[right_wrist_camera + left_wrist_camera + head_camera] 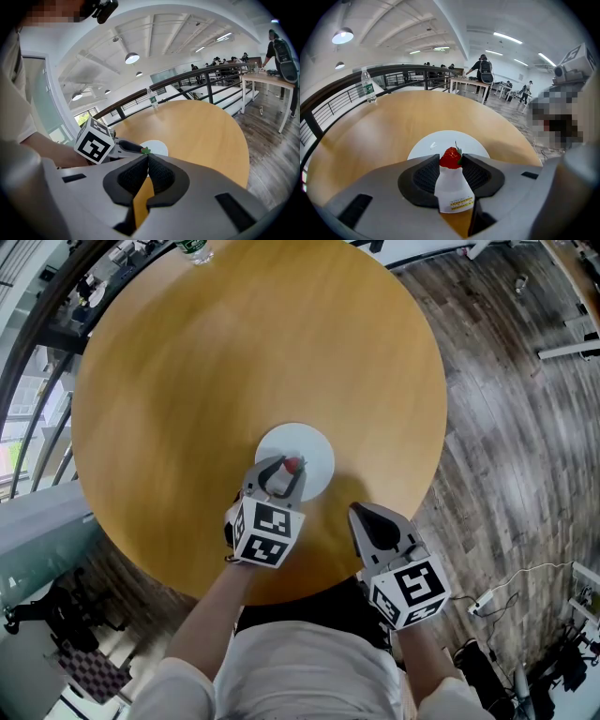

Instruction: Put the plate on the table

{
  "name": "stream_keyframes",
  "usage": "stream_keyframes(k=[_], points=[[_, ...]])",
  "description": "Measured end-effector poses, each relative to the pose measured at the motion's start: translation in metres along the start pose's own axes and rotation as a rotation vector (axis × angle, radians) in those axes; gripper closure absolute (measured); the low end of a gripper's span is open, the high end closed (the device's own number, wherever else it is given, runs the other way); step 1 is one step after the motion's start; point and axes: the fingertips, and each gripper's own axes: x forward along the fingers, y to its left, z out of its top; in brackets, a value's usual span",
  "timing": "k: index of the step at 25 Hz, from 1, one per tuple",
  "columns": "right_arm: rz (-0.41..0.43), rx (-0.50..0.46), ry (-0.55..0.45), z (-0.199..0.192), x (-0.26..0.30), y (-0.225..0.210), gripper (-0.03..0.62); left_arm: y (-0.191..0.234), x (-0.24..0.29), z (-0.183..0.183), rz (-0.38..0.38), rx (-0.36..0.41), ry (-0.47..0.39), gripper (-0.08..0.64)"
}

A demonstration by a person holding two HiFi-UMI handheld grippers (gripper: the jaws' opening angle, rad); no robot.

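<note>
Round wooden table, plank floor beyond. 1 white plate lay flat on the table, toward the person's edge. 1 water bottle stood at the far rim, well apart. Left gripper covered the plate's near rim, jaws clamped on 1 strawberry-topped white wedge. Right gripper sat beside the plate, jaws closed, holding nothing.

White plate on tan wood-grain counter. Red strawberry tops white cake wedge. Marker cubes: black-and-white squares.
</note>
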Motion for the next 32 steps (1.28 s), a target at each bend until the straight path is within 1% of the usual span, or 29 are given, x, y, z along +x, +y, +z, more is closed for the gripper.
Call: stream_keyframes(k=[13, 19, 26, 32], points=[[-0.002, 0.007, 0.005, 0.000, 0.003, -0.005, 0.568, 0.003, 0.012, -0.004, 0.004, 0.004, 0.035, 0.394], [0.002, 0.006, 0.001, 0.001, 0.003, -0.005, 0.568, 0.002, 0.012, -0.003, 0.008, 0.024, 0.042, 0.393], [0.008, 0.007, 0.000, 0.002, 0.004, -0.003, 0.568, 0.002, 0.012, -0.002, -0.002, 0.025, 0.037, 0.389], [0.001, 0.007, -0.004, 0.005, 0.001, -0.005, 0.568, 0.002, 0.007, 0.006, -0.003, 0.023, 0.013, 0.371]])
